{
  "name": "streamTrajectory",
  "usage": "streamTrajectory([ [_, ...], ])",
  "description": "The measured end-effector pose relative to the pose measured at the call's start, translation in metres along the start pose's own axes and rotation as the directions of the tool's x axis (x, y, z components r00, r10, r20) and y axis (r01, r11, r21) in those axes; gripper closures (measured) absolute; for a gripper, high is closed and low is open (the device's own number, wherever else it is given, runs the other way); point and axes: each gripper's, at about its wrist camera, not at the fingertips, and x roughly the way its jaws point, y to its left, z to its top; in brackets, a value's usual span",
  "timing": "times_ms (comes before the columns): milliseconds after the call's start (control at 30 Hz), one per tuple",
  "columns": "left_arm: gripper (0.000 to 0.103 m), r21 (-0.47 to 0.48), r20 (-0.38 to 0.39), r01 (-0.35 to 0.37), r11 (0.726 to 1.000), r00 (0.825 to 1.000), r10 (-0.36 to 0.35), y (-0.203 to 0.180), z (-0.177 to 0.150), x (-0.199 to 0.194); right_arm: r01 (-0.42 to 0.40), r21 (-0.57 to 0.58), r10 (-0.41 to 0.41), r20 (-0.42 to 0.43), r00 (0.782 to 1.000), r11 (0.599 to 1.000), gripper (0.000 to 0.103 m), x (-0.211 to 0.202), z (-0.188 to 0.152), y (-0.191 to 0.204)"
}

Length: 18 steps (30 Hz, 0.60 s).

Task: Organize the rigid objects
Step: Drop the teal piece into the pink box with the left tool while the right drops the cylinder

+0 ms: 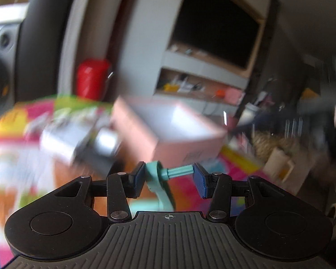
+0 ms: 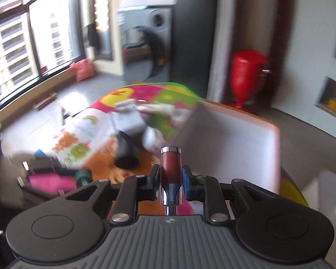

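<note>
Teal plastic, a small crank-shaped piece (image 1: 161,179), sits clamped between the pads of my left gripper (image 1: 168,178), above the colourful play mat (image 1: 18,121). My right gripper (image 2: 170,176) is closed on a dark red, chrome-capped handle (image 2: 170,165). Just ahead stands the open pink box (image 1: 168,132); its inside looks bare, so I judge the sorting barely begun, with blurred items left on the mat.

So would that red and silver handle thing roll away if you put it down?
Probably. The handle looks round like a tube, so on its side it could roll across the mat. Its shiny metal ends look smooth, maybe slippery. It seems stiff: the right gripper is shut on it and it keeps its shape.
</note>
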Motion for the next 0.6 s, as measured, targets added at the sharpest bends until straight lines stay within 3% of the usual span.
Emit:
streamTrajectory([
  [100, 0.052, 0.077, 0.076, 0.000, 0.997, 0.997, -0.006, -0.021, 0.056, 0.014, 0.067, 0.049, -0.069, 0.038, 0.997, 0.997, 0.083, -0.015, -0.025, -0.017],
  [167, 0.052, 0.070, 0.097, 0.001, 0.998, 0.995, -0.008, -0.024, 0.091, 0.039, 0.087, 0.079, -0.092, 0.058, 0.994, 0.993, 0.083, -0.019, -0.034, -0.025],
  [200, 0.052, 0.043, 0.075, 0.008, 0.999, 0.997, -0.011, -0.021, 0.105, 0.057, 0.093, 0.091, -0.100, 0.069, 0.993, 0.991, 0.083, -0.020, -0.039, -0.028],
  [267, 0.052, -0.021, -0.047, 0.009, 1.000, 0.999, -0.010, -0.011, 0.121, 0.103, 0.099, 0.106, -0.108, 0.084, 0.991, 0.989, 0.083, -0.017, -0.044, -0.029],
  [333, 0.054, -0.070, -0.091, -0.033, 0.997, 0.995, 0.027, -0.002, 0.119, 0.132, 0.099, 0.110, -0.109, 0.093, 0.990, 0.989, 0.083, -0.014, -0.048, -0.031],
  [400, 0.054, -0.093, -0.076, -0.058, 0.994, 0.996, 0.051, 0.004, 0.109, 0.140, 0.103, 0.117, -0.116, 0.102, 0.988, 0.988, 0.083, -0.011, -0.051, -0.034],
  [533, 0.054, -0.214, 0.024, -0.051, 0.975, 0.998, 0.058, 0.032, 0.079, 0.104, 0.115, 0.155, -0.136, 0.134, 0.982, 0.981, 0.083, -0.014, -0.052, -0.041],
  [600, 0.054, -0.244, 0.048, -0.095, 0.965, 0.993, 0.109, 0.045, 0.061, 0.080, 0.105, 0.170, -0.133, 0.164, 0.977, 0.980, 0.083, -0.013, -0.041, -0.046],
])
